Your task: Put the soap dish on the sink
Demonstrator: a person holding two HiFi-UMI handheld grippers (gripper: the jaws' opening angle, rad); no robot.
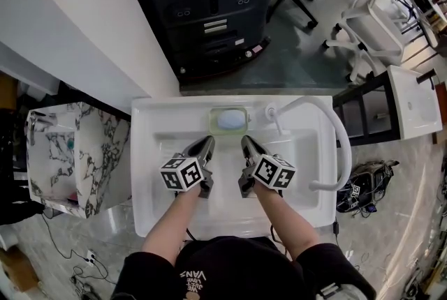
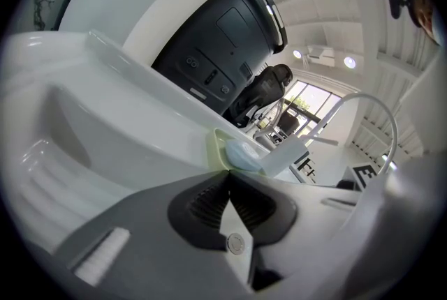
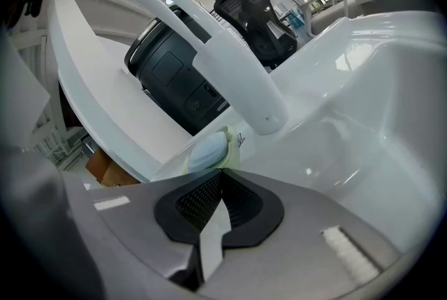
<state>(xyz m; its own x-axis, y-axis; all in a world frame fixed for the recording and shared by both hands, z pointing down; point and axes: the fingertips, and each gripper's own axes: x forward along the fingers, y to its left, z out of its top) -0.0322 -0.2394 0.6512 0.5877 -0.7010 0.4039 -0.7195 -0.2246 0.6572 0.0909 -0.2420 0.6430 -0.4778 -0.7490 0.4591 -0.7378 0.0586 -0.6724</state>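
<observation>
Over on the left, the left gripper (image 1: pixel 207 142) hangs above the basin of the white sink (image 1: pixel 150 173). Its forearm reaches in from the bottom edge and the nose tips gently down toward the back rim. Its fingers are pressed together with nothing between them.

Dead centre at the back, the pale green soap dish (image 1: pixel 228 119) sits on the sink's rear ledge. A pale blue soap (image 1: pixel 228 122) lies in it, just beyond both grippers' tips.

On its right, the right gripper (image 1: pixel 246 142) mirrors the pose: same downward tilt, fingers together, empty.

Further right, the white faucet (image 1: pixel 344 145) arcs round over the basin.

The count: two grippers, two forearms, one soap dish, one soap, one faucet, one sink.
</observation>
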